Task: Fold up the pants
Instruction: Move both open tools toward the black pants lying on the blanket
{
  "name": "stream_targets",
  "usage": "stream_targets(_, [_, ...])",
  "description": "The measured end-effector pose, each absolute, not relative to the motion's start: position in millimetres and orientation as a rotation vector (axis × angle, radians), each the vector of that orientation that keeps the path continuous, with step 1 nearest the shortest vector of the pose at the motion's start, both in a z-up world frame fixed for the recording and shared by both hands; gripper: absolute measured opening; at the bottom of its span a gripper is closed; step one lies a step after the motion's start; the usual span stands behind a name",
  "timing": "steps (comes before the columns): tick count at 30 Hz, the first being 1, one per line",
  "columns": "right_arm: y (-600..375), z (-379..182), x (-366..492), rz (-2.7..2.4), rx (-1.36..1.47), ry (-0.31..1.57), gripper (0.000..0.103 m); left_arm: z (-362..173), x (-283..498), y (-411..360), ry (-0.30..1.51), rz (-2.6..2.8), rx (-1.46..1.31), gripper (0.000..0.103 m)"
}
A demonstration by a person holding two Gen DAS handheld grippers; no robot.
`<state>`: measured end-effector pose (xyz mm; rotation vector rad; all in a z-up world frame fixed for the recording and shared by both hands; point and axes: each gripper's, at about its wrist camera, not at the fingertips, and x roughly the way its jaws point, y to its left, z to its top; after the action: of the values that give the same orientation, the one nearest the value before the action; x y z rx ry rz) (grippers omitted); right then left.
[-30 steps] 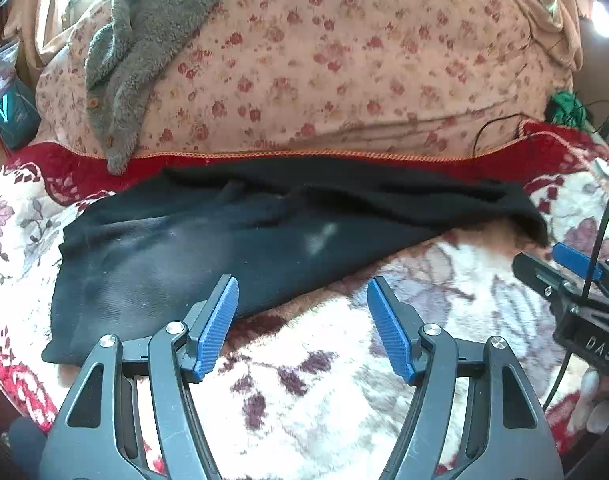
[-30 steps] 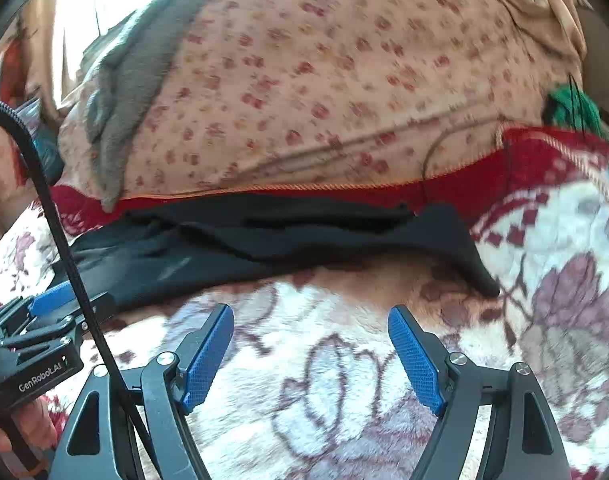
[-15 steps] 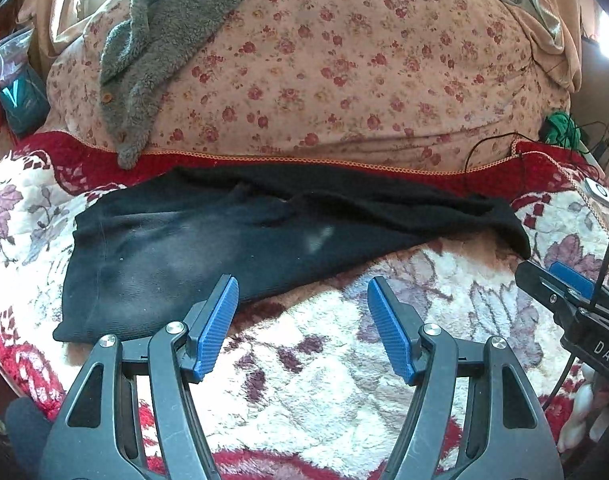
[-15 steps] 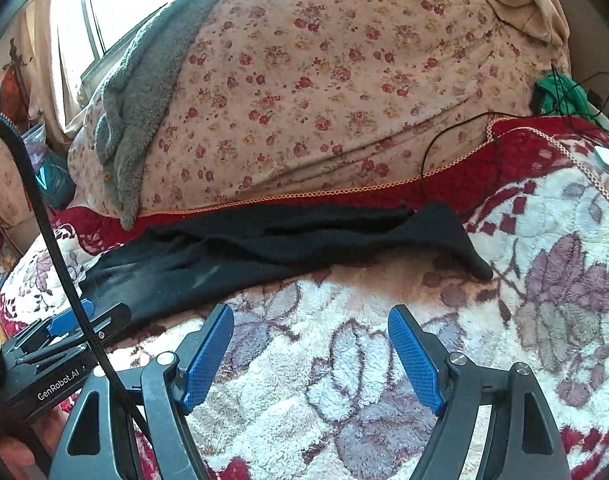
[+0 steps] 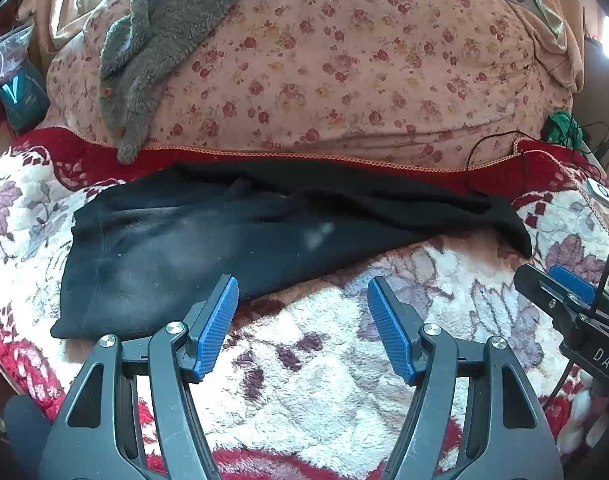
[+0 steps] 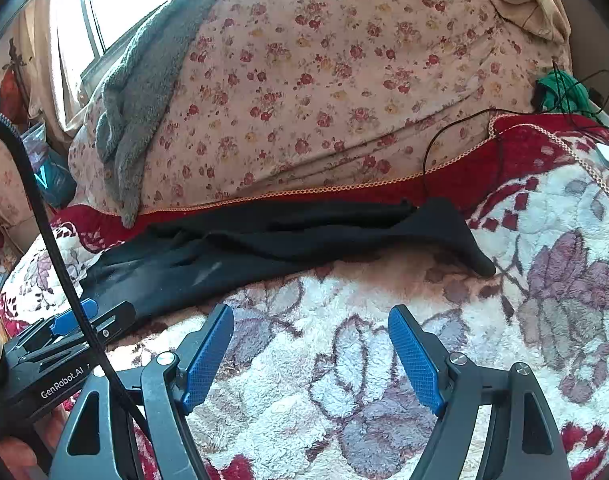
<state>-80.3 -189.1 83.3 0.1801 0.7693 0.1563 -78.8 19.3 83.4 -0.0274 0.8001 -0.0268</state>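
Floral bed (image 5: 312, 392): black pants (image 5: 208, 248) crosswise ahead of my tongs, left tongs (image 5: 302, 320) nearer, right tongs (image 6: 310, 352) too gaping, empty.

The black pants (image 5: 208, 252) lie flat and lengthwise across the floral bed blanket (image 5: 324, 364), legs doubled one over the other and lightly rumpled, wide end at left, narrow end at right, touching the red border.

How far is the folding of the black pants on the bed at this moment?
Done: the black pants lie lengthwise across the floral blanket, seemingly leg on leg. In hand: nothing; the left tongs and right tongs hover open, short of the cloth. Left: grasping the pants and folding them shorter.
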Motion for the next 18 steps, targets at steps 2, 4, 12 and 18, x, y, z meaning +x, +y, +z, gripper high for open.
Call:
stream_targets(2, [-188,82,-80,0.156,0.176,0.772,0.079,83,-78,20,0.803,-0.025,-0.033,0.068])
stream_targets(4, [-187,81,-79,0.158,0.176,0.777,0.079,82,-77,21,0.809,-0.024,-0.039,0.068])
stream_targets(12, [-183,77,-77,0.161,0.171,0.788,0.079,80,-75,25,0.817,-0.016,-0.049,0.068])
stream_targets(18, [-183,73,-76,0.162,0.173,0.797,0.079,76,-74,27,0.826,-0.011,-0.053,0.068])
